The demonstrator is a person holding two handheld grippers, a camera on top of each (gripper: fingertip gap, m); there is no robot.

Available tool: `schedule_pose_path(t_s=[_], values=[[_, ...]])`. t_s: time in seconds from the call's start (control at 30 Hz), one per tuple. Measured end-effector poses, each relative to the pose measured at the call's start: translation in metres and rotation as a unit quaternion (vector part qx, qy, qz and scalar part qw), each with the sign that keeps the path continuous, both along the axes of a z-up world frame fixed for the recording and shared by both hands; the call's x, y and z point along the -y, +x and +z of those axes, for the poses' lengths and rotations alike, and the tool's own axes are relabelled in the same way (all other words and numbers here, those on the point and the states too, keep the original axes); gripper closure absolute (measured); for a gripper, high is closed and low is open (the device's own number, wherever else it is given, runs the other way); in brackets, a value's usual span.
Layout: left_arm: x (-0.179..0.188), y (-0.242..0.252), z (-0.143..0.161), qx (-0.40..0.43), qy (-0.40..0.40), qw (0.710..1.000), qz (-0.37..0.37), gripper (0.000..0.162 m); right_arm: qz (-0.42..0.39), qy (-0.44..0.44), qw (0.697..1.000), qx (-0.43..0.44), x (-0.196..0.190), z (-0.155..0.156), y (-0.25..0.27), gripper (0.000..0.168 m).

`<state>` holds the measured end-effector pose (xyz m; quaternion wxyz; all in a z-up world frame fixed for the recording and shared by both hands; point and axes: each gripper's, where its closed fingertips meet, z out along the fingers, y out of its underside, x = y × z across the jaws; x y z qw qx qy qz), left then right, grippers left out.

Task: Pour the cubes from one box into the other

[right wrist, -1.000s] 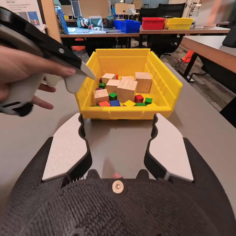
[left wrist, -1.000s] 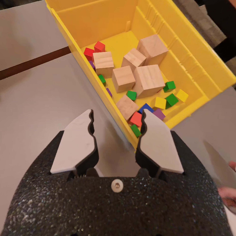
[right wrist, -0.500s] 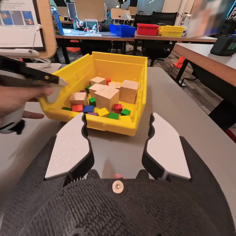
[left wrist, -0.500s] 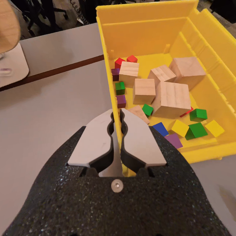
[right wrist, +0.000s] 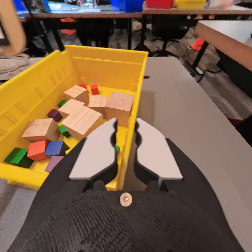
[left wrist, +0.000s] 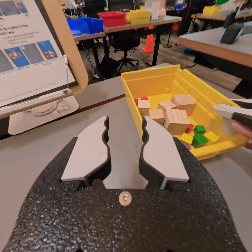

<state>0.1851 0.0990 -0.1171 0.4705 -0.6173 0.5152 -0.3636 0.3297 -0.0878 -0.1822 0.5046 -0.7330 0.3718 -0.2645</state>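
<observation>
A yellow box [left wrist: 150, 87] stands on the grey table and holds several large wooden cubes [left wrist: 175, 120] and small coloured cubes [left wrist: 199, 140]. My left gripper [left wrist: 125, 118] is open and empty, just left of the box's left wall and apart from it. My right gripper [right wrist: 126, 120] straddles the right wall of the box [right wrist: 40, 84], one finger inside and one outside. Its jaws stand narrow, with a slim gap beside the wall. The wooden cubes [right wrist: 81, 118] and a red cube [right wrist: 36, 150] lie left of it. The right gripper also shows in the left wrist view [left wrist: 223, 106].
A stand holding a printed sheet [left wrist: 34, 54] sits on a white base [left wrist: 40, 113] at the table's back left. Far tables carry blue [left wrist: 87, 24], red [left wrist: 111, 18] and yellow bins [left wrist: 137, 16]. The table's right edge [right wrist: 204, 103] is near the box.
My left gripper let go of the box's left wall, opened and pulled back. My right gripper moved forward over the box's right wall and narrowed its jaws around it.
</observation>
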Motion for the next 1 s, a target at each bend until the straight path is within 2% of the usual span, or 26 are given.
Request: schedule_pose_path(t_s=[0.03, 0.2, 0.37, 0.47, 0.6, 0.73, 0.83, 0.9, 1.0], values=[[-0.005, -0.010, 0.006, 0.007, -0.003, 1.000, 0.000, 0.116, -0.013, 0.007, 1.000, 0.004, 0.003, 0.001, 0.005, 0.160], [-0.034, -0.061, 0.015, 0.018, -0.016, 1.000, 0.004, 0.116, 0.021, 0.034, 0.999, -0.011, -0.008, 0.000, 0.001, 0.162], [-0.079, -0.123, 0.010, 0.011, 0.008, 0.999, 0.034, 0.115, 0.090, 0.036, 0.995, -0.024, -0.044, 0.000, -0.054, 0.162], [-0.133, -0.171, 0.010, 0.007, 0.043, 0.994, 0.104, 0.115, 0.120, 0.029, 0.992, -0.023, -0.073, 0.000, -0.100, 0.162], [-0.229, -0.258, 0.019, -0.014, 0.077, 0.971, 0.224, 0.115, 0.153, 0.025, 0.988, -0.013, -0.110, 0.000, -0.157, 0.162], [-0.332, -0.354, 0.025, -0.041, 0.064, 0.940, 0.333, 0.105, 0.190, 0.027, 0.981, -0.013, -0.146, 0.000, -0.203, 0.161], [-0.385, -0.396, 0.015, -0.055, 0.016, 0.944, 0.326, 0.104, 0.205, 0.028, 0.978, -0.007, -0.168, 0.001, -0.230, 0.161], [-0.411, -0.407, -0.007, -0.094, -0.031, 0.951, 0.293, 0.104, 0.211, 0.030, 0.977, -0.003, -0.181, 0.001, -0.245, 0.161], [-0.437, -0.407, -0.042, -0.138, -0.089, 0.952, 0.259, 0.113, 0.216, 0.029, 0.976, 0.003, -0.195, 0.001, -0.259, 0.161]])
